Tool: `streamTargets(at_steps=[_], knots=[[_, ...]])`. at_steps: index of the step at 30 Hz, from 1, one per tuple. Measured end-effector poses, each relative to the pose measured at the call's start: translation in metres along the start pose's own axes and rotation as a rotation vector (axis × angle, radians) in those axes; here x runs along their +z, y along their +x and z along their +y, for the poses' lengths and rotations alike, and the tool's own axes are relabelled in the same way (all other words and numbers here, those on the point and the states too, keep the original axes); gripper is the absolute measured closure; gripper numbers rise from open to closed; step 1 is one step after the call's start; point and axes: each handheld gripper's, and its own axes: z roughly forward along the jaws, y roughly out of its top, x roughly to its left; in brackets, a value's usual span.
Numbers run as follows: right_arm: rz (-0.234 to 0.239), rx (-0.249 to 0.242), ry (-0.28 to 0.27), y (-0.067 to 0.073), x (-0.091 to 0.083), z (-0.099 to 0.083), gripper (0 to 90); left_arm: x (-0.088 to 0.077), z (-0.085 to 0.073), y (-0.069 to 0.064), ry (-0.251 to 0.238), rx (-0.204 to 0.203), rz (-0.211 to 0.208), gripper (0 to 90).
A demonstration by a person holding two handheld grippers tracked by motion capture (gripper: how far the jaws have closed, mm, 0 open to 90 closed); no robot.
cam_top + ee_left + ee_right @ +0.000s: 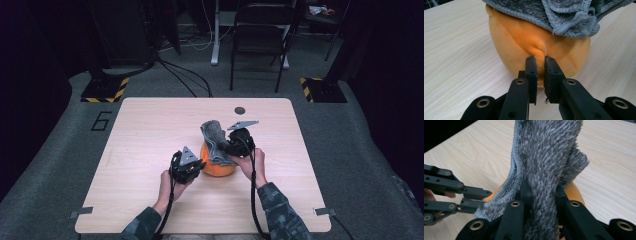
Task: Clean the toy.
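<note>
Pumpkin plush [524,42] sits mid-desk [150,130], left tongs [540,62] pinching a fold of its skin to anchor it, while right tongs [541,192] clamp the grey cloth [546,152] draped over it, apparently to lift it.

**Table and what it carries**

You work at a light wood-grain table [150,135] with rounded far corners, standing on grey carpet. An orange plush ball [216,169] sits directly on it, a little right of the middle and toward your side. Near the far edge you have a small dark round spot [239,110] set in the top. Grey tabs [81,213] stick out at your two near corners.
</note>
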Motion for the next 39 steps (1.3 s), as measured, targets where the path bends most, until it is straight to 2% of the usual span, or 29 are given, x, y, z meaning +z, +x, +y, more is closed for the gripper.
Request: streamTargets(at_steps=[1,3,7,14,19,20,23,30,31,32,37,39], knots=[[-0.006,0.01,0.008,0.0,0.0,-0.001,77.0,0.0,0.0,0.0,0.001,0.006,-0.001,82.3],[-0.025,-0.004,0.02,0.0,0.0,-0.001,77.0,0.001,0.0,-0.002,0.0,0.013,-0.001,82.4],[-0.03,-0.007,0.025,-0.004,-0.001,-0.003,76.9,0.0,0.0,-0.002,0.008,0.025,-0.006,82.3],[-0.086,-0.018,0.057,-0.01,-0.006,-0.005,77.0,0.0,-0.001,-0.002,0.004,0.02,-0.016,82.3],[-0.093,0.015,0.074,-0.02,-0.007,-0.01,77.1,0.0,-0.001,-0.002,0.003,0.024,-0.019,82.1],[-0.094,0.034,0.075,-0.02,-0.007,-0.011,77.1,0.0,-0.001,-0.002,0.003,0.024,-0.02,82.0],[-0.109,0.024,0.098,-0.023,-0.009,-0.013,77.1,0.001,-0.001,-0.002,0.0,0.018,-0.021,81.9],[-0.122,0.076,0.126,-0.036,-0.008,-0.022,77.1,0.0,-0.001,-0.003,-0.003,0.027,-0.018,81.8],[-0.126,0.067,0.135,-0.038,-0.009,-0.023,77.2,0.0,-0.001,-0.003,-0.007,0.025,-0.017,81.8],[-0.137,0.085,0.137,-0.039,-0.008,-0.024,77.2,0.0,-0.001,-0.003,-0.008,0.026,-0.017,81.8],[-0.164,0.115,0.189,-0.053,-0.005,-0.035,77.1,0.0,-0.001,-0.002,-0.01,0.023,-0.019,81.7],[-0.188,0.14,0.235,-0.06,-0.001,-0.043,77.2,0.0,-0.001,-0.003,-0.009,0.027,-0.016,81.7]])
